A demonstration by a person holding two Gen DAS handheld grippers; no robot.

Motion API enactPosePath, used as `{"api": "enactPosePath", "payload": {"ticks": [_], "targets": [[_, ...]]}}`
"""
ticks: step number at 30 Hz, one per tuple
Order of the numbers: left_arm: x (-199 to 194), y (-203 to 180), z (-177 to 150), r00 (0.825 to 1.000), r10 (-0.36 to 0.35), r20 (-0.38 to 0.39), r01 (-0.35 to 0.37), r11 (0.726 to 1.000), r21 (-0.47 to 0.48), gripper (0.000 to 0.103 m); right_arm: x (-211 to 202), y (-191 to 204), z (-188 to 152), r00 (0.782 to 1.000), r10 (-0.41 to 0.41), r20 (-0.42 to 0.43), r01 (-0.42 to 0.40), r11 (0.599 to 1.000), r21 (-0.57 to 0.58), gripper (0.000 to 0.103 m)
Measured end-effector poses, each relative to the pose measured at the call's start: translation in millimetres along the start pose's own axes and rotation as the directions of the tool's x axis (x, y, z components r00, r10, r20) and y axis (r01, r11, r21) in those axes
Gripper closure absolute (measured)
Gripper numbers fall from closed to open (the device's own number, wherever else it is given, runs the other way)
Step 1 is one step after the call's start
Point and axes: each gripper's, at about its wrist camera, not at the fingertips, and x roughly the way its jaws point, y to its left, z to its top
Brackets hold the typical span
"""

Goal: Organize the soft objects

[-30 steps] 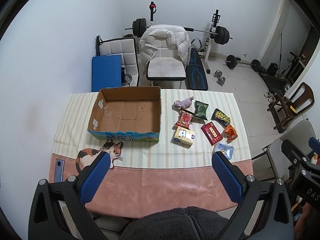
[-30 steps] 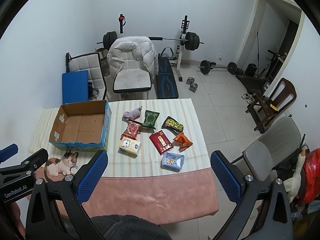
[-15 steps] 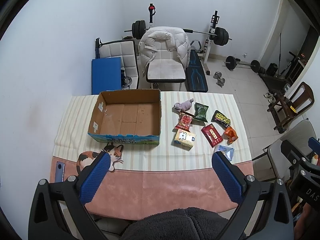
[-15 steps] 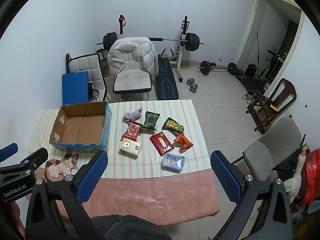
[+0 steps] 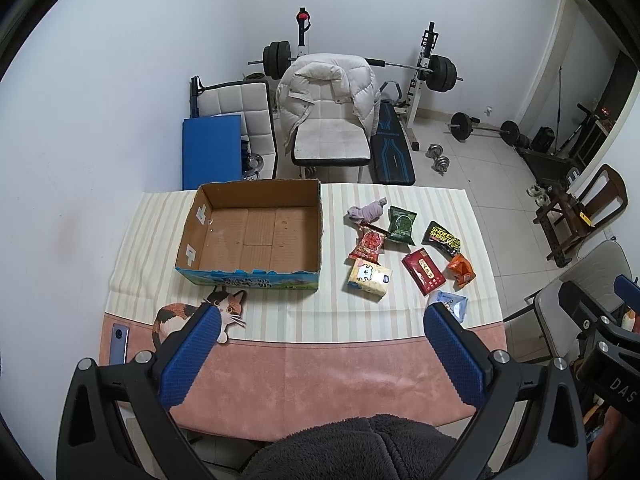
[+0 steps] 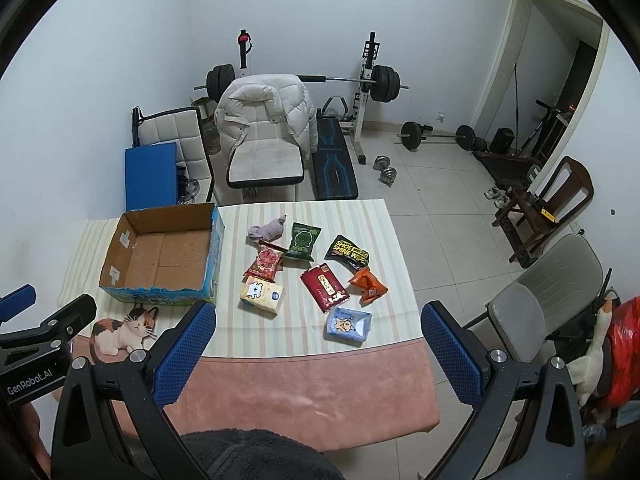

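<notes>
Packets lie loose on tabletop, box at nine o'clock of them. We judge them light, squashy, slippery; pinch mid-body. Both jaws apart, empty.

From both wrist cameras I get a bright and even picture. The light is soft and cool, and I cannot find its source. Shadows are weak: I see only a thin one inside the cardboard box along its walls. There is no strong glare, only a mild shine on the floor tiles. The fisheye lens bends straight lines strongly near the edges, so the door frame curves, and the corners of each view are black. The centre is sharp; I read print on the black packet. The doorway on the right is dark.
</notes>
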Motion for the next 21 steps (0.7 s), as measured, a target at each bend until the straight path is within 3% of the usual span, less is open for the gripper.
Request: {"api": "enactPosePath", "payload": {"ticks": [21], "targets": [[3.6, -2.8, 1.5, 1.000, -0.014, -0.004, 0.014, 1.000, -0.003, 0.000, 2.9, 4.4, 1.6, 1.000, 0.012, -0.003, -0.012, 1.000, 0.003, 0.000]]}}
